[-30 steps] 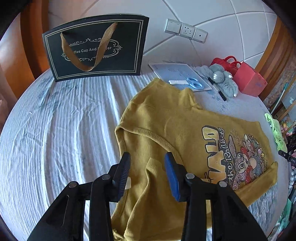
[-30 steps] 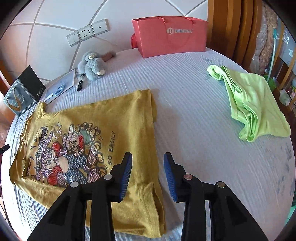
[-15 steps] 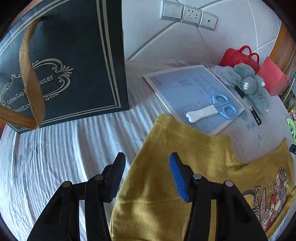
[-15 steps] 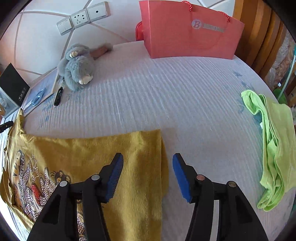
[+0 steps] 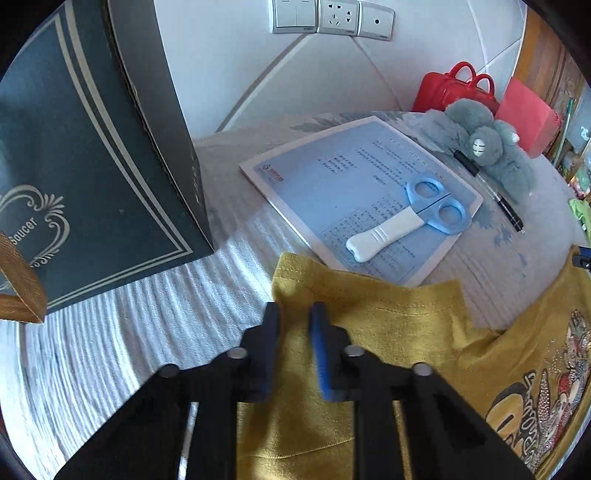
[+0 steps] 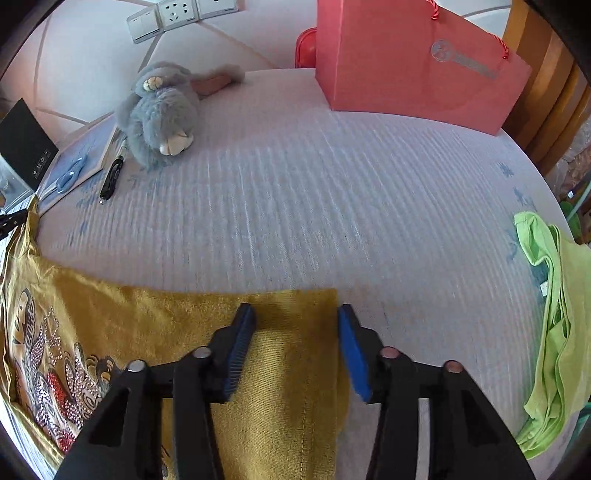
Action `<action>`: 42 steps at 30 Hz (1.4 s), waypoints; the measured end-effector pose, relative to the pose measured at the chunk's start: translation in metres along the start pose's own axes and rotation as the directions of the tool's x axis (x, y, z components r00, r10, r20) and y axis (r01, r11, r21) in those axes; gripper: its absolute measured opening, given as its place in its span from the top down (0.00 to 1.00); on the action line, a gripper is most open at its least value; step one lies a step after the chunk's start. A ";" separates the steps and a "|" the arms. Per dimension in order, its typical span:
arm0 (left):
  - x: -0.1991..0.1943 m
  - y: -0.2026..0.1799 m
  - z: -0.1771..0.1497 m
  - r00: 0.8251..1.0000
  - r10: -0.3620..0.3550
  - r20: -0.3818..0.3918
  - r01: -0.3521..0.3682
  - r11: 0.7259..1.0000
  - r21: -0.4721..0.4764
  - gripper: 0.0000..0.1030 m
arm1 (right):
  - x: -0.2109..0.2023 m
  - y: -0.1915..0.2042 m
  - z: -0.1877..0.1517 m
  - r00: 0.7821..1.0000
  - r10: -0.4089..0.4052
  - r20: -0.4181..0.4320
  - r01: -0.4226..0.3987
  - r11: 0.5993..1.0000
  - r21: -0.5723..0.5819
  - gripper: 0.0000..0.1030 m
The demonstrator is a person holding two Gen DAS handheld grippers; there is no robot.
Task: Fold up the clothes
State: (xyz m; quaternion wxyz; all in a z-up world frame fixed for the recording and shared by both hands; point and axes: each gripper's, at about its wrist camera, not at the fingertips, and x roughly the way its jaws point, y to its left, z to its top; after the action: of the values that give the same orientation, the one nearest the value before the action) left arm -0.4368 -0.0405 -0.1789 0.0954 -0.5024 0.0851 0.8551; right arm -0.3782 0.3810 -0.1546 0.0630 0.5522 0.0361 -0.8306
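white padded wall (image 5: 229, 74), wall sockets (image 5: 332, 18), ribbed bedcover (image 6: 314, 192)

A yellow shirt (image 5: 388, 332) is pinched at its sleeve edge by the nearly closed left gripper (image 5: 294, 317) on a ribbed white bedspread (image 5: 129, 332). A dark gift bag (image 5: 92, 166) is seen at left; blue scissors (image 5: 410, 218) are laid on a printed sheet (image 5: 332, 177), with a pen (image 5: 491, 192) and grey plush toy (image 5: 491, 147) beyond
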 end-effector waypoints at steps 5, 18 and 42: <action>-0.018 -0.003 0.000 0.999 0.006 0.032 -0.007 0.999 0.040 0.95 | -0.017 0.015 -0.004 0.998 -0.019 0.055 0.022 0.997 -0.067 0.89; -0.129 -0.008 -0.094 0.993 -0.041 0.107 0.034 0.997 0.074 0.95 | -0.107 0.014 -0.103 0.979 0.067 0.190 -0.049 0.994 -0.096 0.89; -0.175 -0.009 -0.163 0.998 -0.050 0.040 0.055 0.990 -0.131 0.84 | -0.112 -0.004 -0.136 0.990 0.061 0.128 -0.077 0.989 0.123 0.80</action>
State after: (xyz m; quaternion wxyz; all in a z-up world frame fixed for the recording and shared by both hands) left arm -0.2134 -0.0844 -0.1046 0.0860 -0.4939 0.0134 0.8651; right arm -0.2115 0.4094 -0.1045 0.0585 0.5035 -0.0403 -0.8611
